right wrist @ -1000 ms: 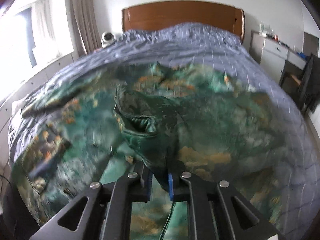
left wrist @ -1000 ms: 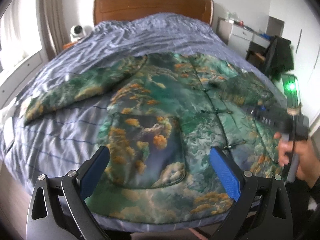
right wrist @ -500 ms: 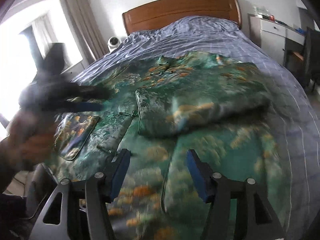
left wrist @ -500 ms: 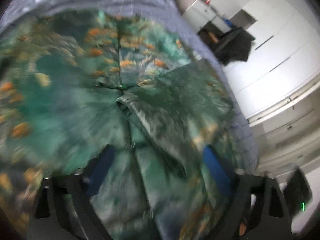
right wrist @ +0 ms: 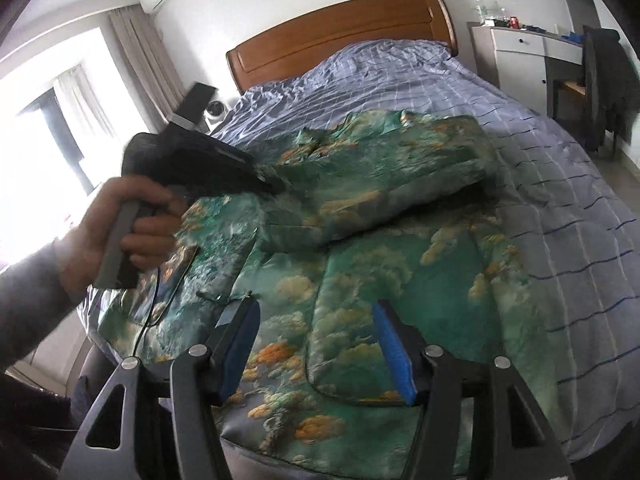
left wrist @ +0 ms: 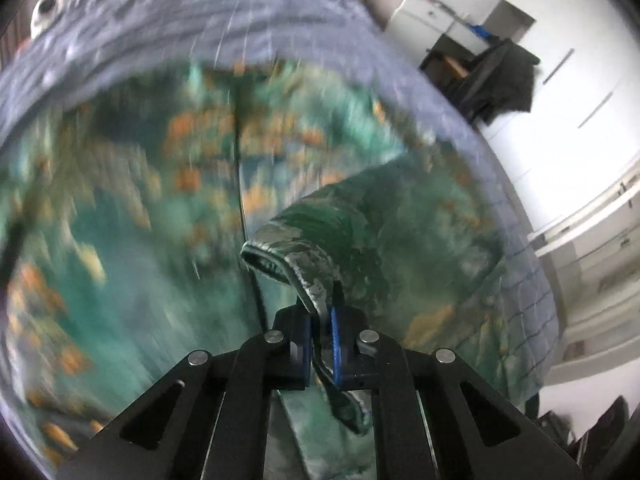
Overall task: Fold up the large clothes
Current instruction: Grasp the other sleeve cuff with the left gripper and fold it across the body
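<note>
Blue pads: my left gripper [left wrist: 320,344] has its jaws pinched shut on the cuff [left wrist: 280,256] of the jacket's sleeve, low in the middle of the left wrist view.
Right gripper: my right gripper [right wrist: 316,352] stands parted at the bottom of its own view, nothing between the pads, hovering over the jacket's hem pocket.
Left hand: my hand [right wrist: 116,232] wraps the handle at the left of the right wrist view, the tool's nose on the sleeve end.
Jacket: green brocade jacket [right wrist: 400,280] with orange cloud print lies front up across the bed, filling the centre of both views; the hem is toward me, the collar toward the top.
Done so far: one sleeve [right wrist: 380,184] already lies folded across the chest, from the upper right toward the centre.
Left to do: I judge the fold early. The other sleeve isn't in clear view, so I can't say whether it is folded; the body is still at full length.
Surface: blue-grey checked bedspread [right wrist: 560,208], wrinkled, under and around the jacket.
Room: wooden headboard [right wrist: 340,36] at the top, curtains [right wrist: 132,56] and bright window upper left, white dresser [right wrist: 516,60] and a dark garment on a chair [right wrist: 608,88] upper right.
</note>
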A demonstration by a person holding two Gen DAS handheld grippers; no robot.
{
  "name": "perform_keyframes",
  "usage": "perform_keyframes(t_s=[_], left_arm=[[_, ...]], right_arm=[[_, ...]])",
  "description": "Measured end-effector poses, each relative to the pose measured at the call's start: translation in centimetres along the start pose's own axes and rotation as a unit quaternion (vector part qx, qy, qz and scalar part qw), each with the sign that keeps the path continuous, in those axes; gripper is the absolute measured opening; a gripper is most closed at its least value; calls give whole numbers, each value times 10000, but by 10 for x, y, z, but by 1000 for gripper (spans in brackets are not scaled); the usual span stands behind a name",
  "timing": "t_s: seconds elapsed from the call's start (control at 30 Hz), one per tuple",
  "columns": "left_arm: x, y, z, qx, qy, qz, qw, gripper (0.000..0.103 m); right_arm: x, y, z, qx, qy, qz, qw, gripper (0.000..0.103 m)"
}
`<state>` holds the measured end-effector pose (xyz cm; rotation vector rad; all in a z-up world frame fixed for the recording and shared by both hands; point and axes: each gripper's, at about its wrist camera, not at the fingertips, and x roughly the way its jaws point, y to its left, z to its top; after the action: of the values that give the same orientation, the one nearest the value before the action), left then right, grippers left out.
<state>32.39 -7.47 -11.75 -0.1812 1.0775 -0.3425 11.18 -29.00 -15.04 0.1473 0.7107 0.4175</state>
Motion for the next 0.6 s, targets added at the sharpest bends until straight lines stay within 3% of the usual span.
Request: perform_keyframes(t_s=[0.13, 0.23, 0.37, 0.43, 0.5, 0.6], left_arm=[[-9, 19, 46, 143, -318, 250, 9991, 6], [16, 53, 68, -50, -275, 437, 9987, 6], [52, 90, 56, -435, 95, 272, 9986, 7], [58, 94, 49, -575, 163, 252, 9979, 16], [58, 94, 47, -675, 131, 224, 9974, 32], [58, 91, 45, -529, 79, 292, 9981, 33]], right_arm=[[3, -18, 25, -122, -51, -205, 9997, 60], [11, -37, 59, -272, -133, -458, 9985, 60], [40, -63, 104, -519, -86, -827, 9952, 60], [73, -87, 133, -502, 159, -907, 9945, 60], [103, -106, 155, -410, 291, -951, 9942, 60], [141, -126, 187, -349, 323, -1030, 9935, 60]])
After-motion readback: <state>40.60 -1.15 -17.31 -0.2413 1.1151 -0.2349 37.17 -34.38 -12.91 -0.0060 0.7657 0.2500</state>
